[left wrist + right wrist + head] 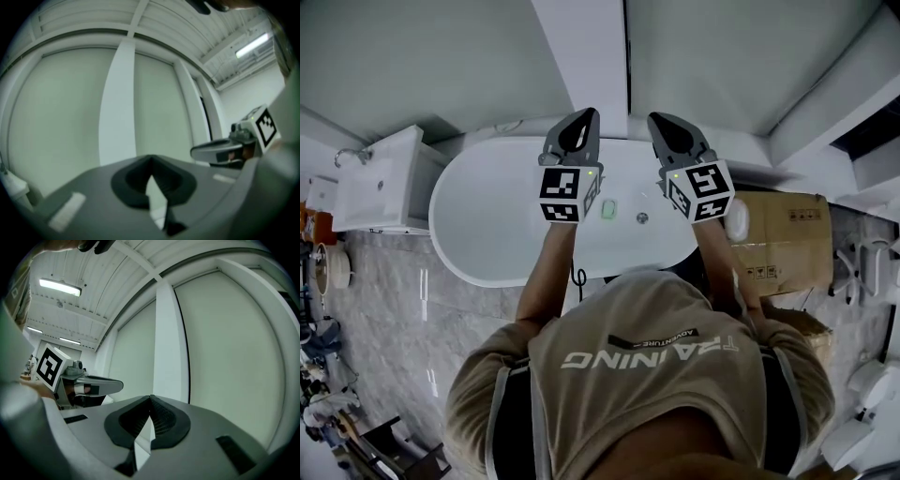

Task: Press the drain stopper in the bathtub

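A bathroom-fittings showroom or stockroom: freestanding bathtub at centre, washbasin at upper left, cardboard boxes at right.

Left gripper, right gripper, both closed

A tan white-lettered T-shirt is worn; left claw and right claw are grey.

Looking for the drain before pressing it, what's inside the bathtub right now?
On the bathtub floor lie a small round drain stopper and, beside it, a pale green oval item. The left gripper, right gripper and the person's arms cover parts of the floor.
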